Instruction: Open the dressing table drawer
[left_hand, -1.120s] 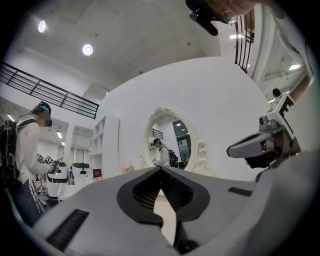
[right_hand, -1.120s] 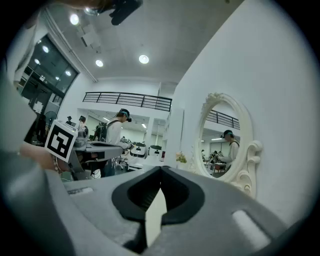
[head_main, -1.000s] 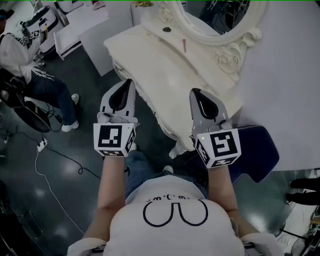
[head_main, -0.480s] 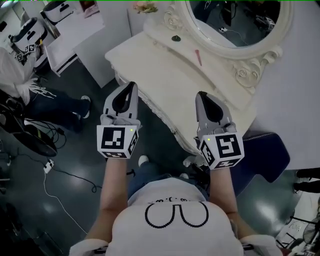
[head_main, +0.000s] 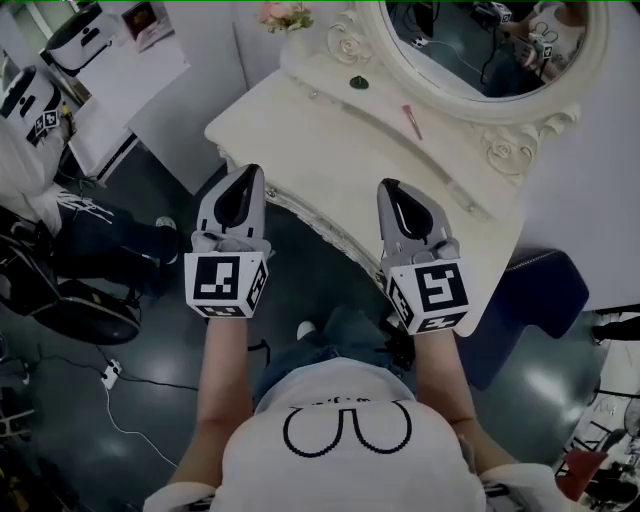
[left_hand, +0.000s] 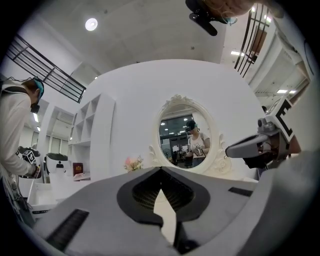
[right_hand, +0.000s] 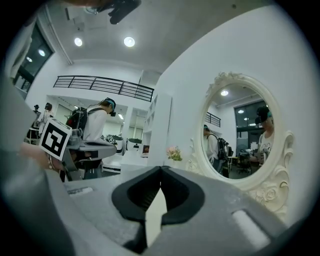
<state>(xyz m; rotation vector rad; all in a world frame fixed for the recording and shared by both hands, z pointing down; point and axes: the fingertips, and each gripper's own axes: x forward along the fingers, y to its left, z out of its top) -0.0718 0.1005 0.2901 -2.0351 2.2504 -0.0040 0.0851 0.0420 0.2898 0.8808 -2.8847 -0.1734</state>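
The cream dressing table (head_main: 330, 135) stands ahead, with its oval mirror (head_main: 480, 45) at the back. Its carved front edge (head_main: 312, 222) runs between my two grippers, and the drawer front below it is hidden in the head view. My left gripper (head_main: 250, 172) is shut and empty, its tip just short of the table's front left edge. My right gripper (head_main: 389, 184) is also shut and empty, its tip over the front edge. In the gripper views the left gripper (left_hand: 161, 169) and the right gripper (right_hand: 161, 168) both point level at the mirror.
On the tabletop lie a pink stick (head_main: 411, 121), a small dark object (head_main: 359, 82) and flowers (head_main: 285, 15). A blue stool (head_main: 530, 295) stands at the right. A white desk (head_main: 130, 85), a seated person (head_main: 60, 215) and floor cables (head_main: 110, 375) are at the left.
Both grippers have moved sideways along the table's front, still shut. The table and mirror now sit more squarely ahead, with the front edge spanning both tips.
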